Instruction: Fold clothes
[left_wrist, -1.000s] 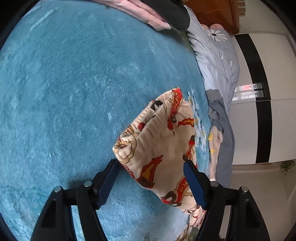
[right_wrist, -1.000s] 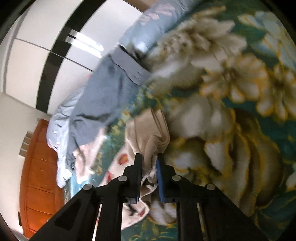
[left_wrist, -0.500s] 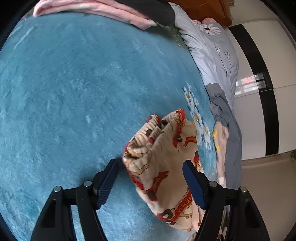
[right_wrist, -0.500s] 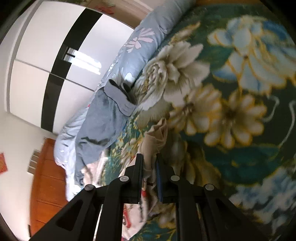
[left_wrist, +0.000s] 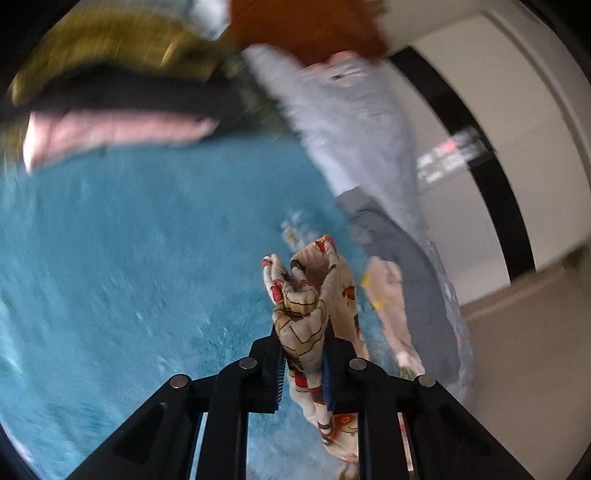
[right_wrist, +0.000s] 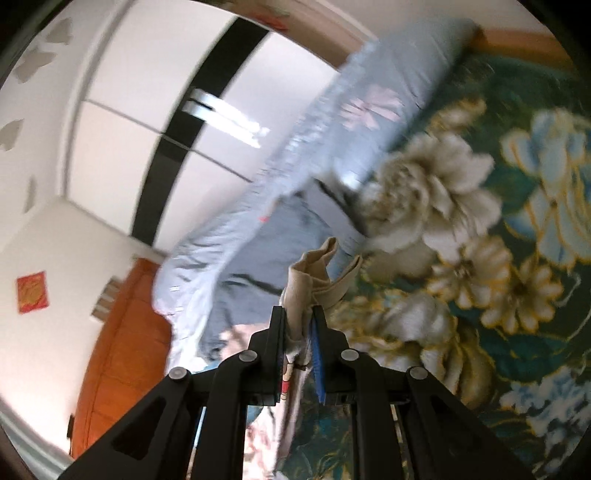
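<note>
Cream printed fabric, a small garment (left_wrist: 314, 317) with red cartoon figures, is bunched between the pads of the left gripper (left_wrist: 302, 363), whose jaws are closing on it, while the right gripper (right_wrist: 298, 347) is clenched on a plain beige edge of what appears to be the same garment (right_wrist: 312, 273). Keep both pinches firm and draw the two held edges apart until the cloth hangs flat above the teal plush blanket (left_wrist: 129, 240) before laying it down to fold. Surroundings: a floral-patterned bedspread (right_wrist: 480, 240), a crumpled pale blue-grey quilt (right_wrist: 295, 206), a pink folded item (left_wrist: 110, 133) at the blanket's far edge, and a white wardrobe with a black stripe (right_wrist: 177, 122)
</note>
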